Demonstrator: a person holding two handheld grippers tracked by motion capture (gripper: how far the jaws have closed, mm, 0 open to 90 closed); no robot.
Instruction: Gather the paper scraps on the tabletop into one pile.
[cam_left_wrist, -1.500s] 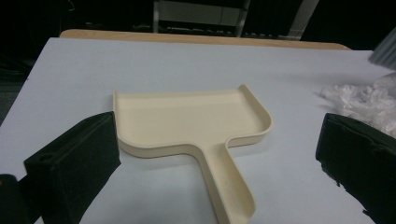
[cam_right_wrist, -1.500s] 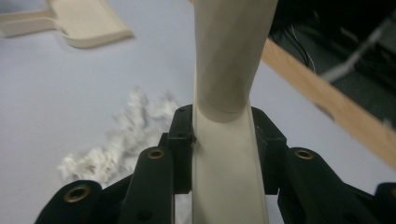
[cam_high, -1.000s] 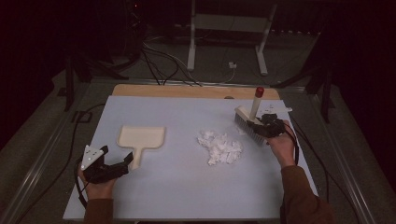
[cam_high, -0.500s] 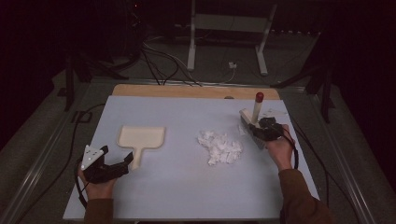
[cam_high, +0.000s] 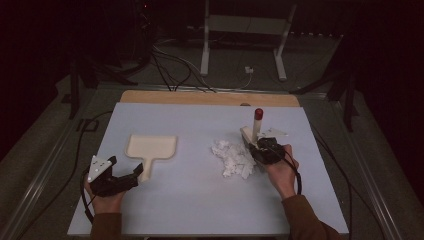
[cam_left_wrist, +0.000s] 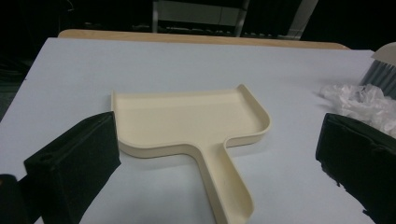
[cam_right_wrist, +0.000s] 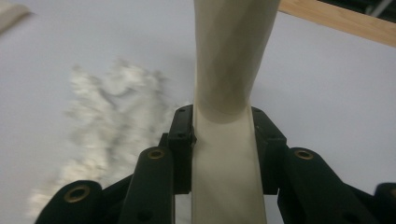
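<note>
A cream dustpan lies flat at the left of the pale blue table top, its handle pointing toward the person. My left gripper rests beside that handle, open; in the left gripper view the dustpan sits ahead and its handle runs between the wide-apart jaws of the left gripper. My right gripper is shut on the cream handle of a brush with a red tip, held upright at the right edge of a pile of white paper scraps. The brush handle is clamped in the right gripper.
A wooden strip runs along the table's far edge. Behind it are cables and a metal stand on the dark floor. A small white scrap lies right of the brush. Bare table top spreads in front of the pile.
My right gripper has carried the brush to the left, up to the right side of the paper pile. The left gripper and dustpan have stayed put.
</note>
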